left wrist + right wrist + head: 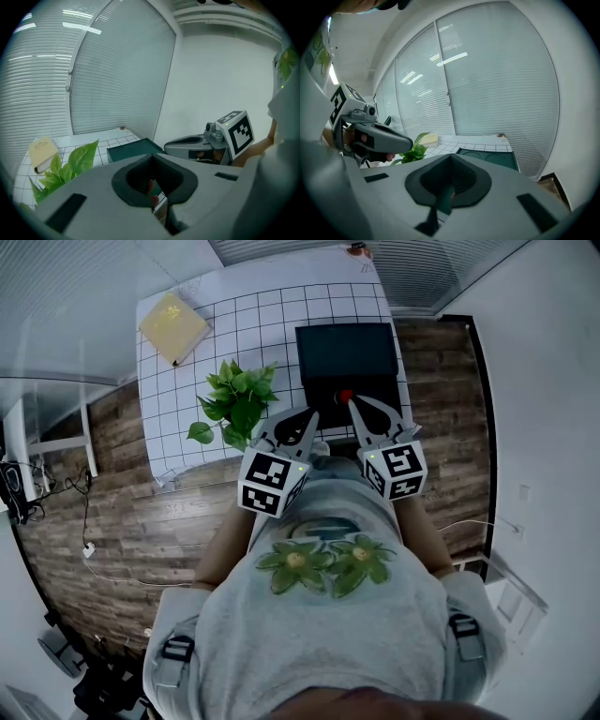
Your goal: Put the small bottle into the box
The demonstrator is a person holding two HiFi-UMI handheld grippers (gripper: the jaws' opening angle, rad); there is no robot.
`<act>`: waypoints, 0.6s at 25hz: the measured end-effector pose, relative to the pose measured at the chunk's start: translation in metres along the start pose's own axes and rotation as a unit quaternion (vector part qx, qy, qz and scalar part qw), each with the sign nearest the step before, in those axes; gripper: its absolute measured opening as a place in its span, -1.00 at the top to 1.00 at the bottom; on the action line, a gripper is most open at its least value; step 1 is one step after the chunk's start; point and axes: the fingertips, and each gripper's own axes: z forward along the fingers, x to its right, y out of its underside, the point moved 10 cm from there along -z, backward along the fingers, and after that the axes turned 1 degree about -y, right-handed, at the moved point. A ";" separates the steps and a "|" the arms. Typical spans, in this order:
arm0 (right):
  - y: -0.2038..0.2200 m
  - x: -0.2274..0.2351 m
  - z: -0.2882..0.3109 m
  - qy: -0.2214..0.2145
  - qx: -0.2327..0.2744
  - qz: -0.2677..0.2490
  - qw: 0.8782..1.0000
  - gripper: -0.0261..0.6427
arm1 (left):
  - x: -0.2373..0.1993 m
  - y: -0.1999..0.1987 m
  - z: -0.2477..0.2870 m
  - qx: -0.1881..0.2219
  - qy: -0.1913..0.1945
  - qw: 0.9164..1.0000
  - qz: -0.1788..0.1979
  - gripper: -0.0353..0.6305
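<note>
The small bottle [345, 397], green with a red cap, is pinched in my right gripper [349, 401], which is shut on it and held above the near edge of the dark green box [347, 351]. In the right gripper view the bottle [446, 197] shows as a green body with a reddish top between the closed jaws. My left gripper [314, 416] hovers just left of it with its jaws together. A reddish bit shows through its jaw hollow, and I cannot tell what it is. The box [131, 151] lies ahead of both grippers on the grid cloth.
A leafy green plant [239, 404] stands on the white grid-patterned table [178, 427] left of the grippers. A yellow book [173, 326] lies at the far left corner. Window blinds [497, 84] run behind the table. Wooden floor surrounds it.
</note>
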 end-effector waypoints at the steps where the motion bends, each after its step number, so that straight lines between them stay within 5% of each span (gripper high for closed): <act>1: 0.001 -0.001 -0.001 0.002 -0.002 -0.001 1.000 0.90 | 0.001 0.000 -0.001 -0.001 0.002 1.000 -0.001 0.88; 15: 0.016 0.003 -0.014 0.041 -0.026 -0.003 0.999 0.90 | 0.008 0.005 0.007 -0.010 0.030 1.000 0.002 0.88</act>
